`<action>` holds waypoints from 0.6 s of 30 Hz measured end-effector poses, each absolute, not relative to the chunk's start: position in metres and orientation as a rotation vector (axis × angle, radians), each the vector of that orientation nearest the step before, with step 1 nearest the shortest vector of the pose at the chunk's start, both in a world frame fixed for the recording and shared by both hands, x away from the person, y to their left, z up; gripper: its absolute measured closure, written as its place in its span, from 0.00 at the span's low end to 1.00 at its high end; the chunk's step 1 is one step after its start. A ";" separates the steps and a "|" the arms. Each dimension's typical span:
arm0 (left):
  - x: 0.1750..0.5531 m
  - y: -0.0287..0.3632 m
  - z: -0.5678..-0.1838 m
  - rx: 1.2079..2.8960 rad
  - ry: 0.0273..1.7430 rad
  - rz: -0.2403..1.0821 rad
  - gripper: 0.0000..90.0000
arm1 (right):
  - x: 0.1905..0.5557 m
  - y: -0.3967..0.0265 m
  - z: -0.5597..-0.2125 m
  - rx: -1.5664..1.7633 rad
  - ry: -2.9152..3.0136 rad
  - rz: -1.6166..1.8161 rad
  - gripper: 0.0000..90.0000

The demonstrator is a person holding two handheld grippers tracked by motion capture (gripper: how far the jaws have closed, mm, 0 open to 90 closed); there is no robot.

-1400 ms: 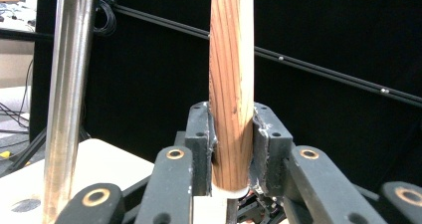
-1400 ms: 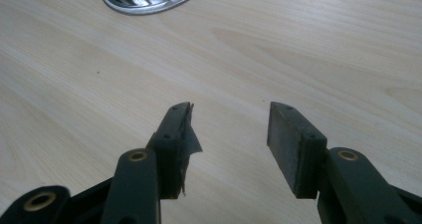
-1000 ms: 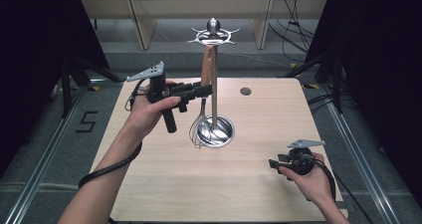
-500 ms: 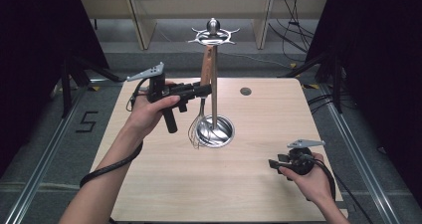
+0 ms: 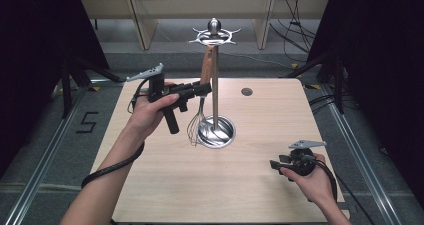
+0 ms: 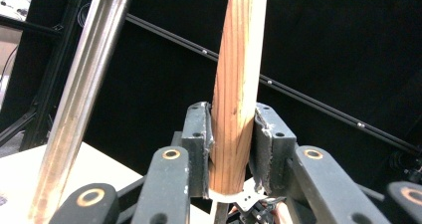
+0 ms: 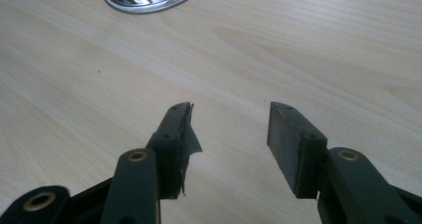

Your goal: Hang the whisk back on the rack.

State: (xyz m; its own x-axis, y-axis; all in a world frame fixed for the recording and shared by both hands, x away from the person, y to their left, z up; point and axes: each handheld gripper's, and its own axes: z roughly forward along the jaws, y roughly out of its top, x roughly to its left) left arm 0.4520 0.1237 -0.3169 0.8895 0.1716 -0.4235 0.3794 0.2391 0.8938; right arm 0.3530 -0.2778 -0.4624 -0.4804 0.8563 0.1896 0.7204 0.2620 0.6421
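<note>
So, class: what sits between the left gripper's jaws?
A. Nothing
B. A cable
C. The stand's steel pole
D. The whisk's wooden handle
D: in the left gripper view the wooden handle stands between the two pads of the left gripper, with the steel pole off to one side.

One mark reads here: a black figure 5 [image 5: 88, 122] on the grey floor [image 5: 45, 135], left of the counter [image 5: 150, 185]. It looks taped on, though that's hard to tell from above.
</note>
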 end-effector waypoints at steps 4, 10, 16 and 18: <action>0.452 0.123 -0.317 1.331 0.504 -0.150 0.76 | 0.353 -0.277 -0.463 1.494 2.331 1.031 0.59; 0.454 0.124 -0.318 1.320 0.516 -0.156 0.75 | 0.353 -0.278 -0.463 1.481 2.333 1.020 0.59; 0.455 0.124 -0.319 1.301 0.536 -0.169 0.73 | 0.353 -0.278 -0.463 1.483 2.333 1.021 0.59; 0.455 0.124 -0.319 1.300 0.537 -0.172 0.73 | 0.353 -0.278 -0.463 1.483 2.333 1.021 0.59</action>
